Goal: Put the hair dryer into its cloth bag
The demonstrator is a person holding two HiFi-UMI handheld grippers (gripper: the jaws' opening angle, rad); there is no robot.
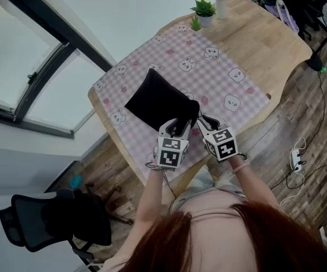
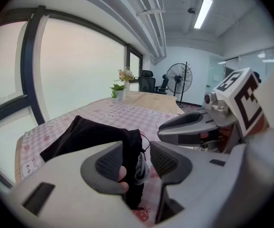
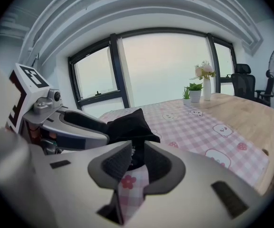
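I see a black soft cloth bag (image 1: 160,98), plain all over | pink-and-white checked tablecloth (image 1: 169,55) with white bear faces and little red strawberries | light brown wooden table (image 1: 271,38) | green leafy plant (image 1: 203,7) in white pot (image 1: 206,20)

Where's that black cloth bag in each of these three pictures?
Head view: black cloth bag at centre, on the checked tablecloth.
Left gripper view: lower left of centre.
Right gripper view: just below centre.
Shared landmark: potted plant, beyond the bag.
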